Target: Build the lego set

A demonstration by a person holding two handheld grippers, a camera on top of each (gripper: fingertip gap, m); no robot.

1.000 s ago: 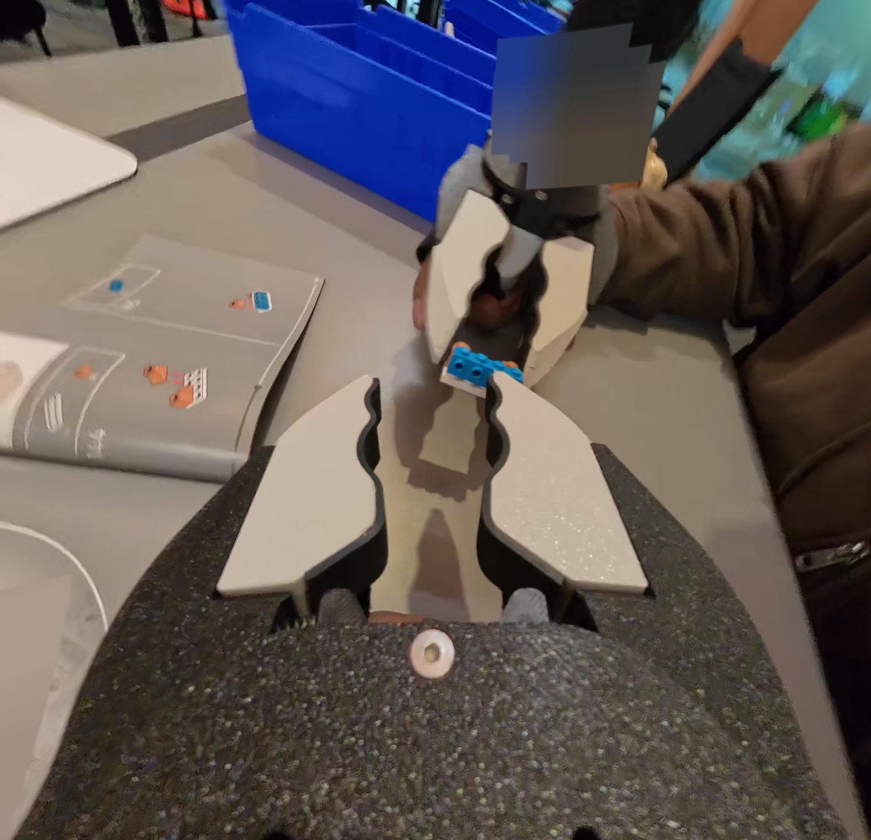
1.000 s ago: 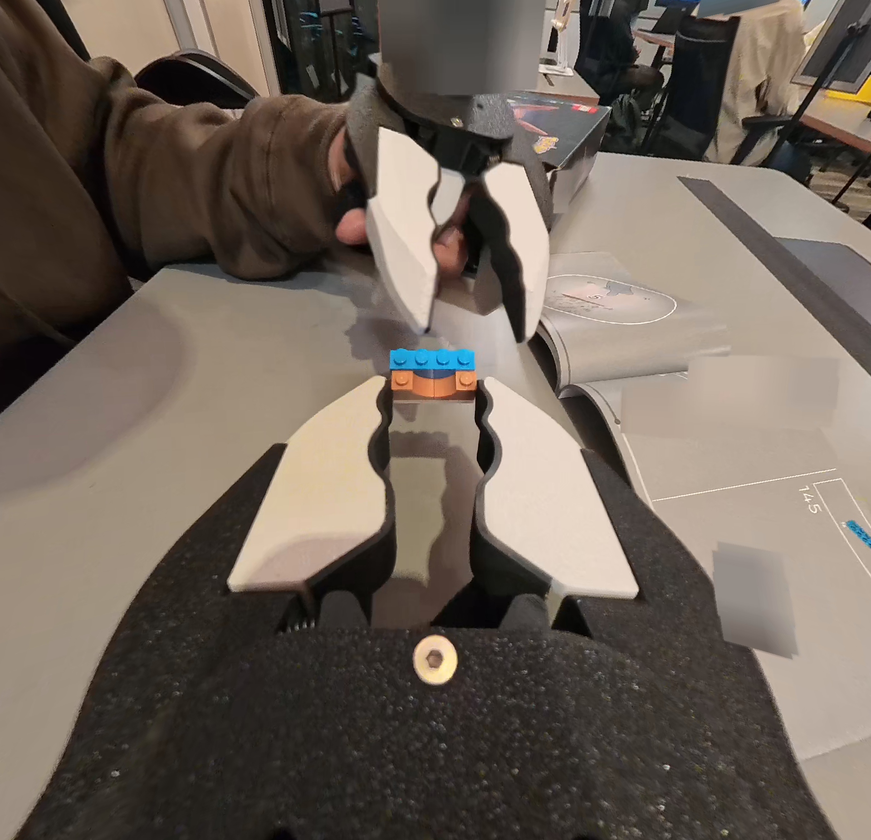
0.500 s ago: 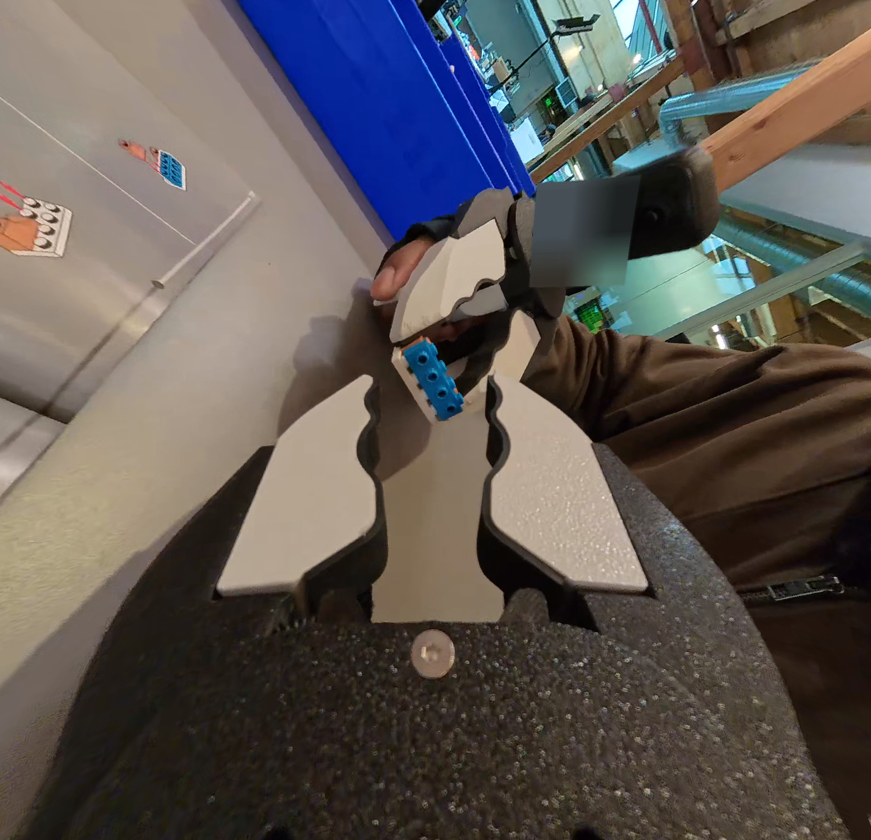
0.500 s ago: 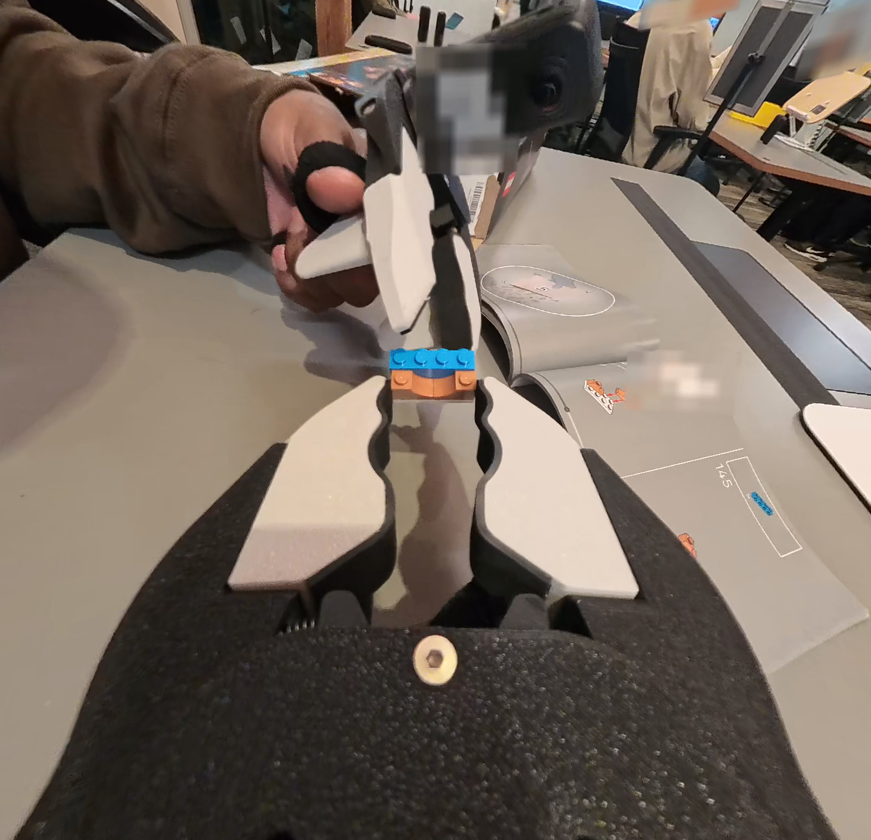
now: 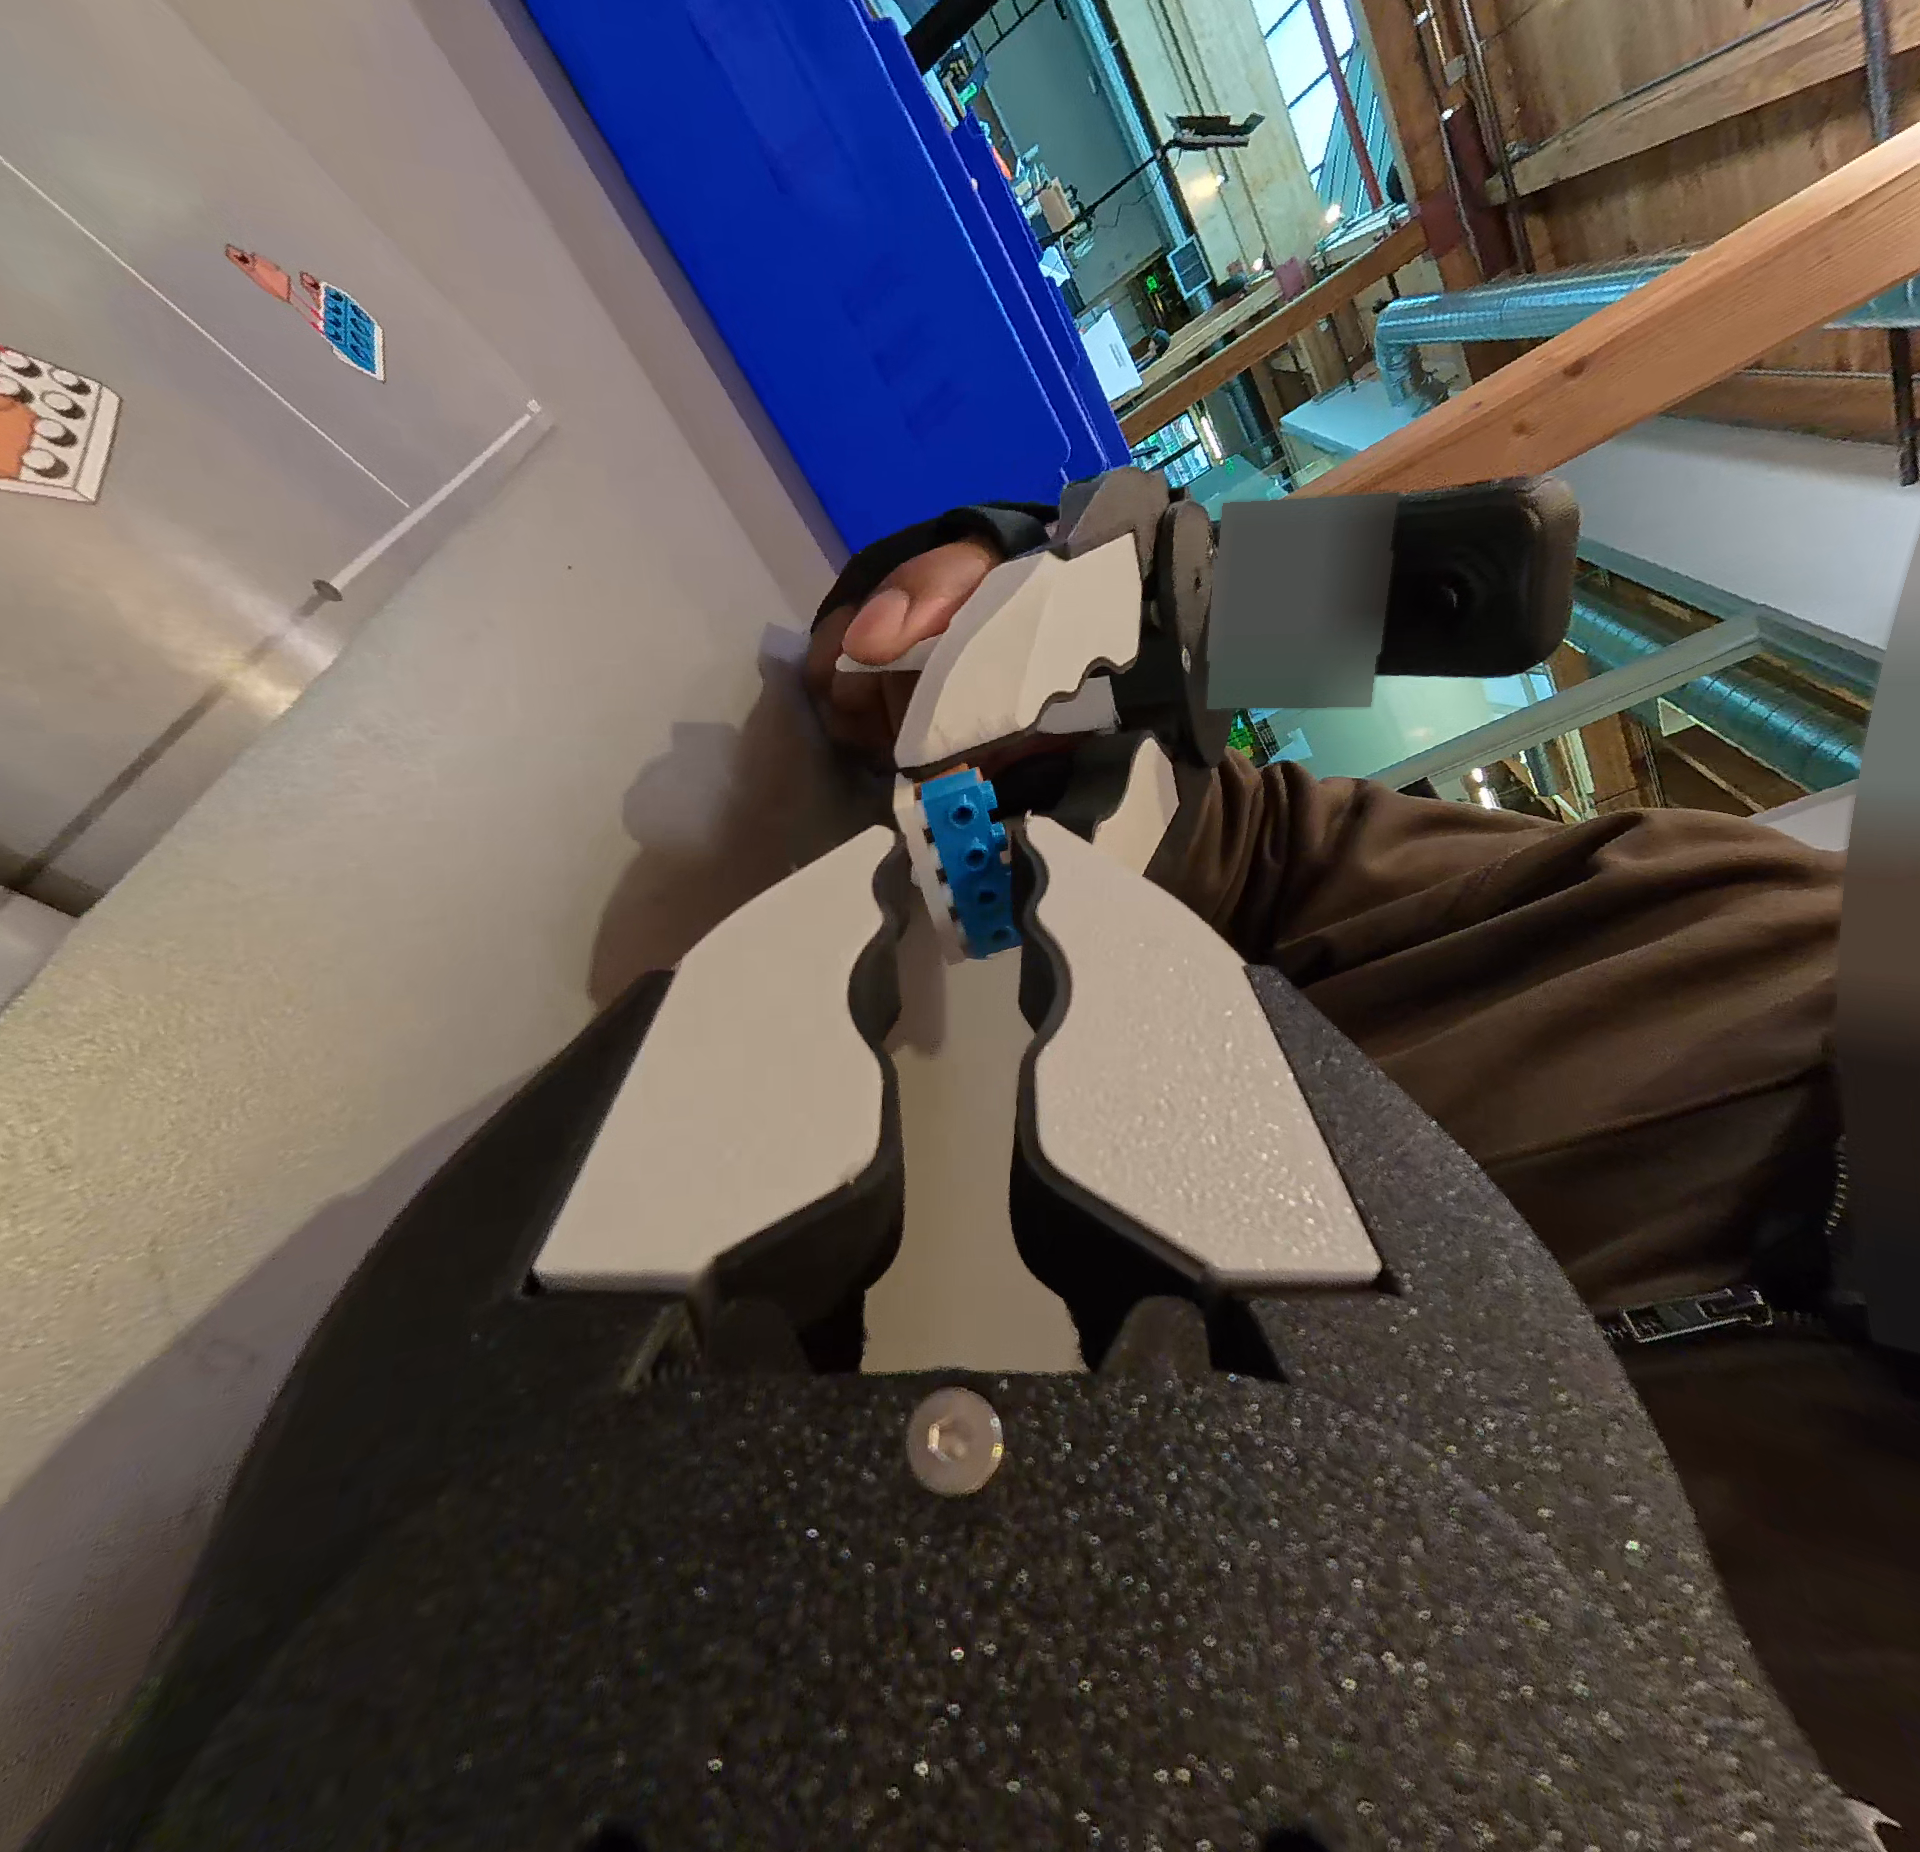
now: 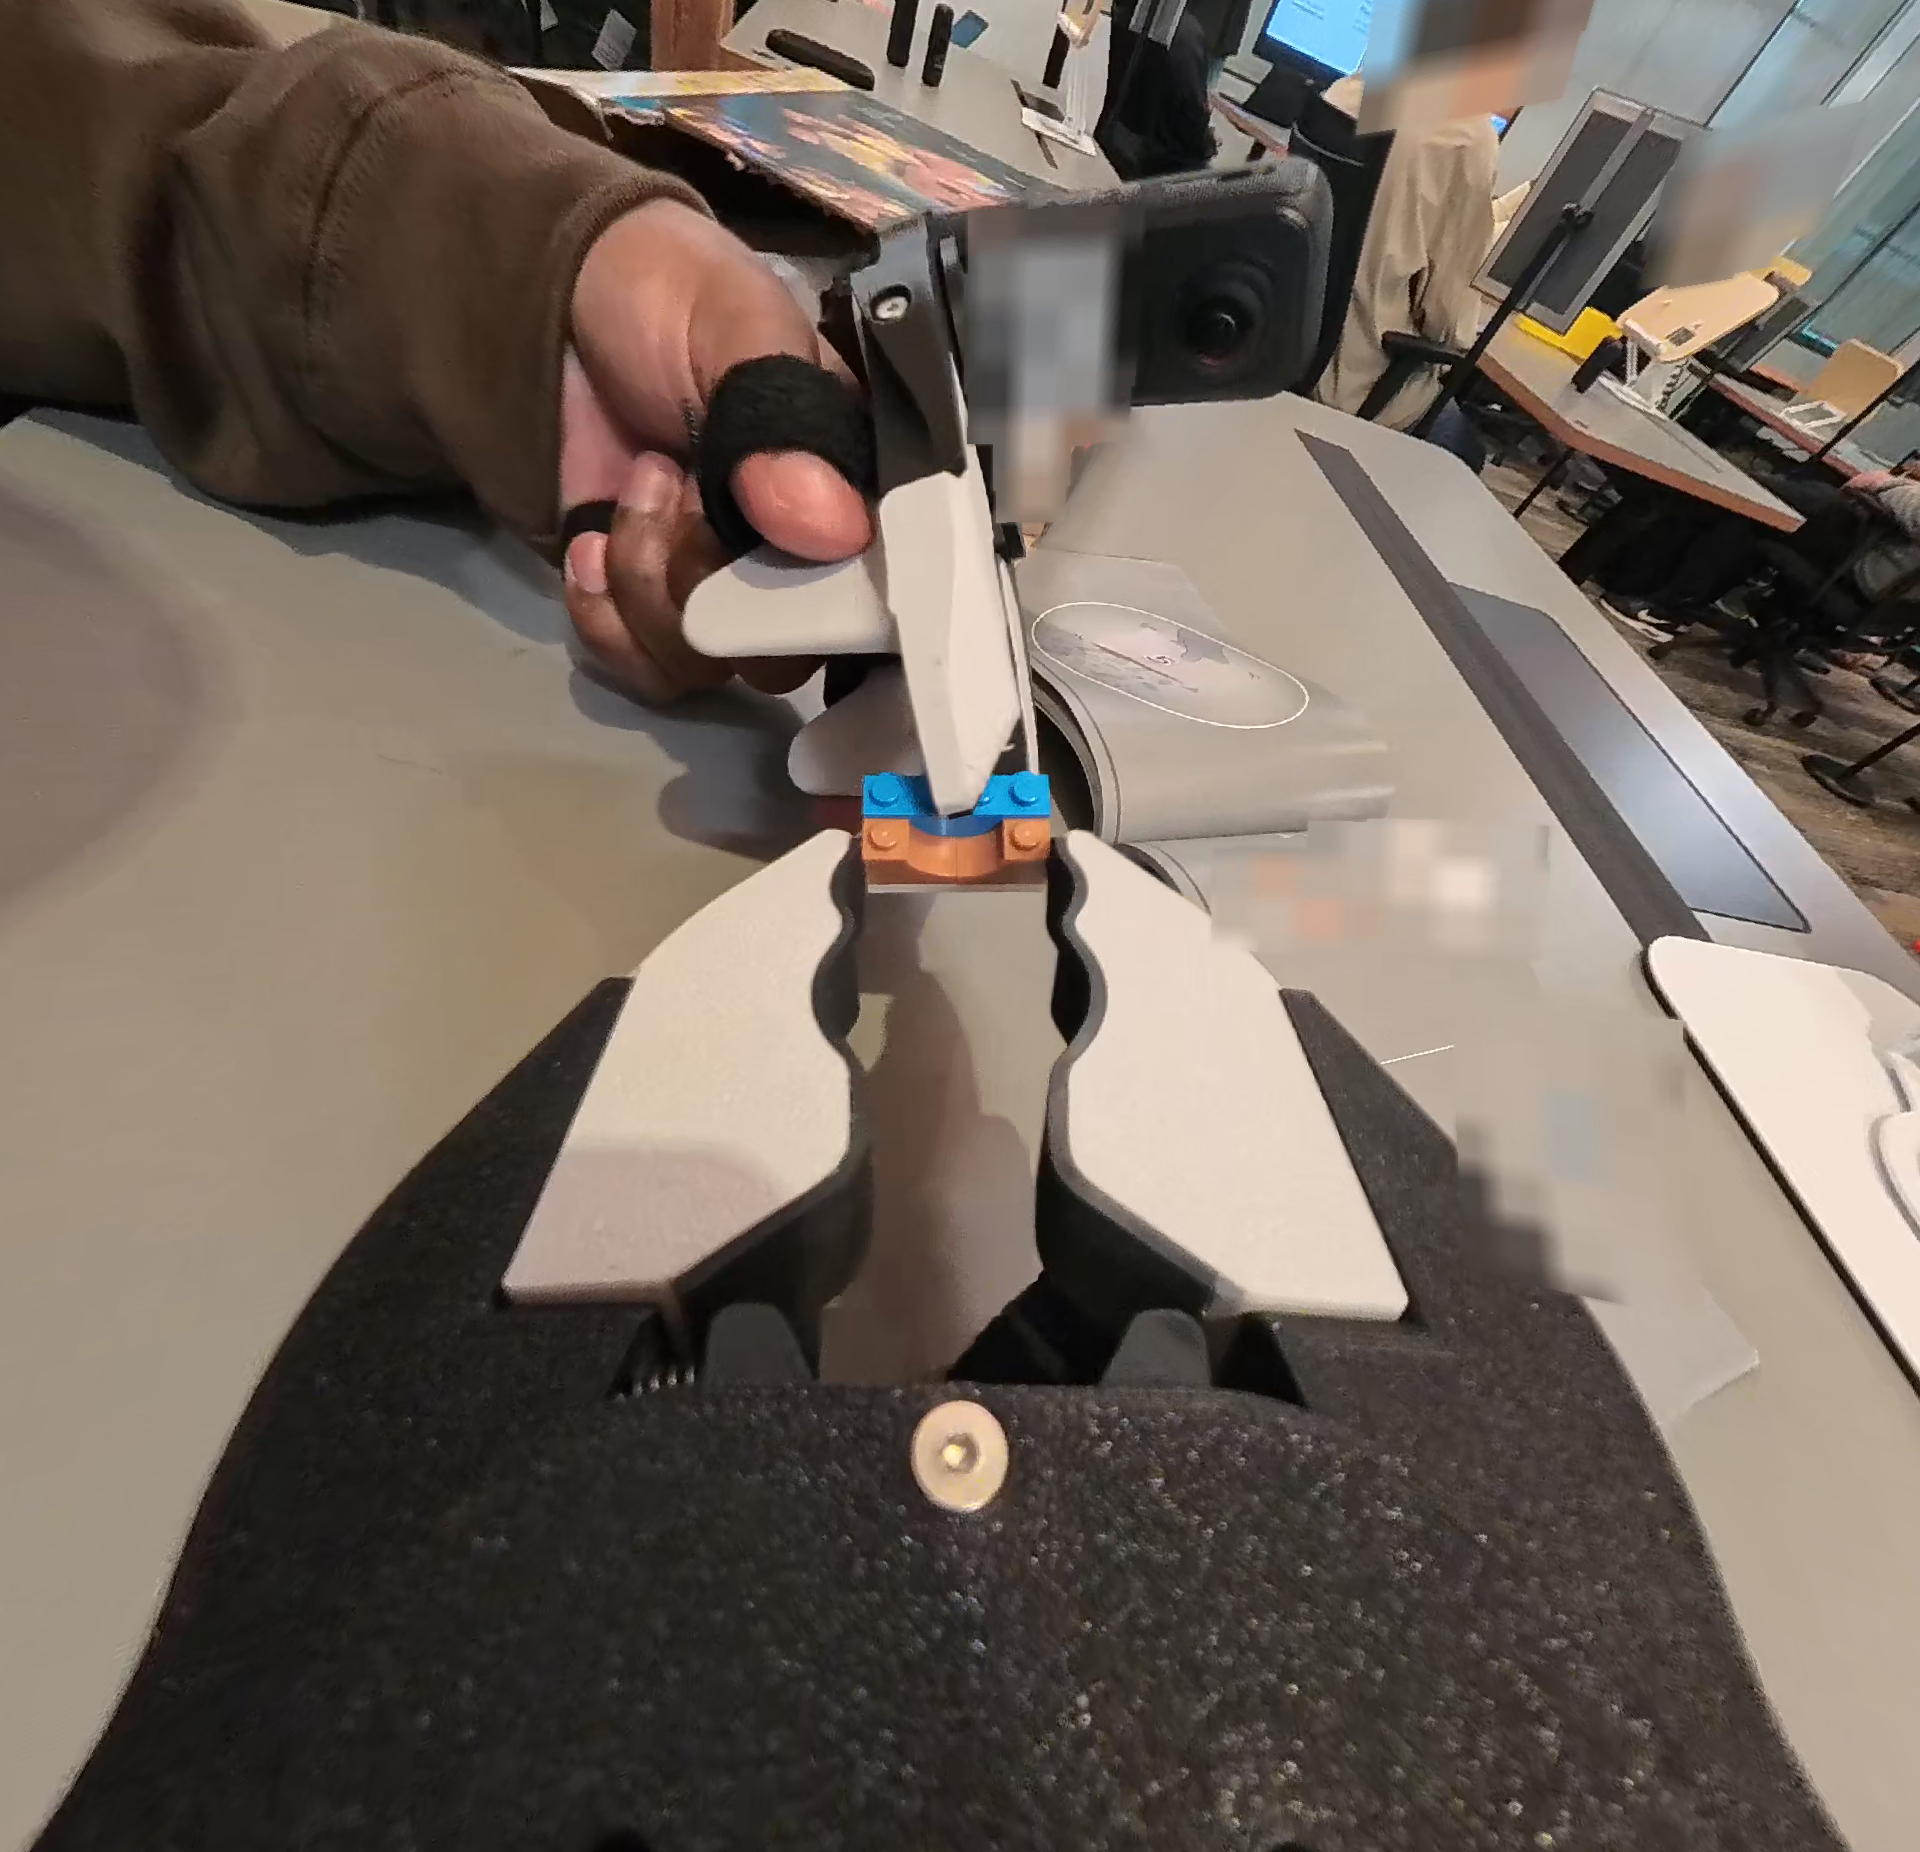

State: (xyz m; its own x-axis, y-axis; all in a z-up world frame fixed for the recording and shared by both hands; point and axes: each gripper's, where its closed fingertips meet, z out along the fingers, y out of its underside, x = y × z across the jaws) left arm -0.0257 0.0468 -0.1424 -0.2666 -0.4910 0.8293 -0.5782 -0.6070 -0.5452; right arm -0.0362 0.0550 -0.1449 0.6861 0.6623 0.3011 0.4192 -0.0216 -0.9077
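Both grippers meet at the brick stack [image 6: 954,834]. Right gripper [image 6: 954,852] pinches its ends above the table [image 6: 312,867]. Left gripper [image 5: 961,867], part open, presses fingertips [image 6: 961,753] on top. Only left view shows blue bins [image 5: 810,244].

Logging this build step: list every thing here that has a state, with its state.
lego assembly: blue plate on orange pieces, clamped at the right gripper's tips, off the table.
right gripper: shut on the assembly.
left gripper: rolled on its side, fingers either side of the assembly; contact unclear.
instruction booklet: lying open on the table.
blue bin: upright; contents hidden.
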